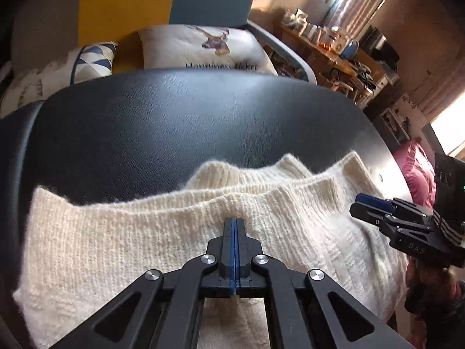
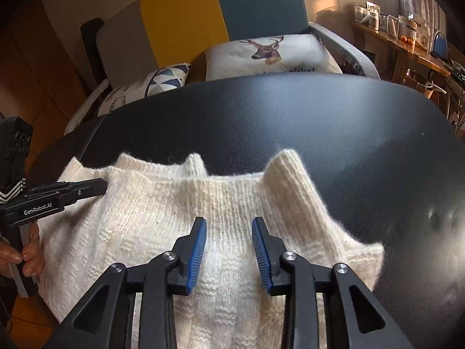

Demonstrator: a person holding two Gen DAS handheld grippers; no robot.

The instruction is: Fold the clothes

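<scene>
Right tool hovers spread above cream sweater; left tool closed.

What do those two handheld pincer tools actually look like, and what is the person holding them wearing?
Both are matte black scissor-like linkages with round silver pivot pins. The left gripper and right gripper have blue ribbed pads lining their fingers. White lettering on the left one's side reads "GenRobot.AI". The sleeve is dark with pale zigzag stripes at the cuff. No cables are visible.
</scene>
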